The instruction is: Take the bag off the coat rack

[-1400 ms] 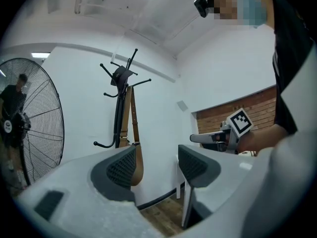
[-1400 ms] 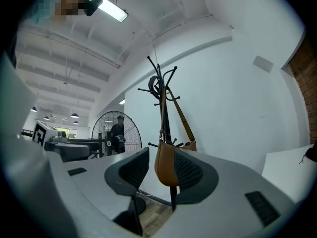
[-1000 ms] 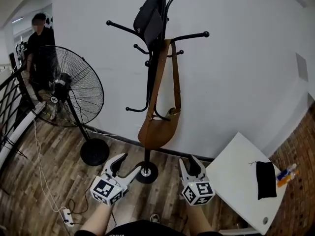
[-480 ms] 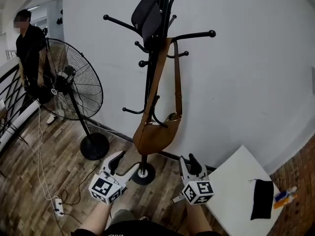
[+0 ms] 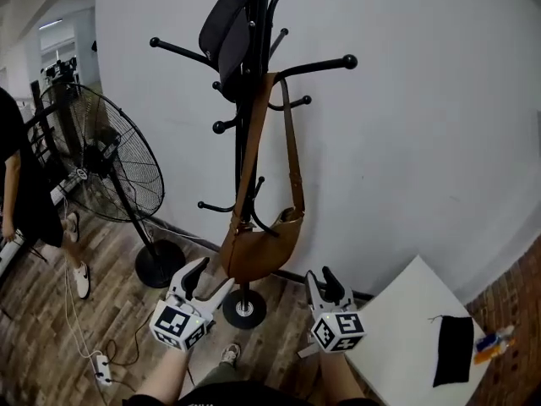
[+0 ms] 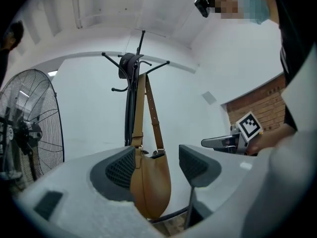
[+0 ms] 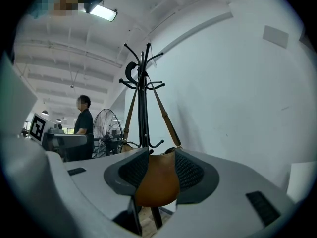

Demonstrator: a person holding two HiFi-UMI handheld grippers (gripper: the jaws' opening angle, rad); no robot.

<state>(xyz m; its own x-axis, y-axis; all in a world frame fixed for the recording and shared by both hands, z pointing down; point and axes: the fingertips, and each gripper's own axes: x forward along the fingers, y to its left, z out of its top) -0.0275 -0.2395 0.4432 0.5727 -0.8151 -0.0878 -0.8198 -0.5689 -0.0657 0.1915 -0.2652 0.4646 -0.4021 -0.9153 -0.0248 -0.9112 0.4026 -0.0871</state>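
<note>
Both claws are empty and standing open: my left gripper (image 5: 211, 277) and my right gripper (image 5: 319, 279) hang low in front of me with their jaws apart, and though the brown bag (image 5: 258, 244) shows through each gap in the gripper views, it is well beyond the pads and untouched. The bag hangs on the coat rack (image 5: 251, 100), its body low beside the pole above the round base, its long strap (image 5: 292, 142) running up and over the upper arm (image 5: 317, 66) that ends in a ball. I judge the step in hand to be the approach, so I would close in squarely and raise one claw to the strap just under that arm, not to the soft body, which would sag and swing. Once gripped, the strap should go up and then outward along the arm to clear the ball end. From here I can't tell whether the strap also catches a lower hook (image 5: 283, 104), so I'd lift slowly. The dark item (image 5: 224, 28) hung higher up needs a wide berth.
</note>
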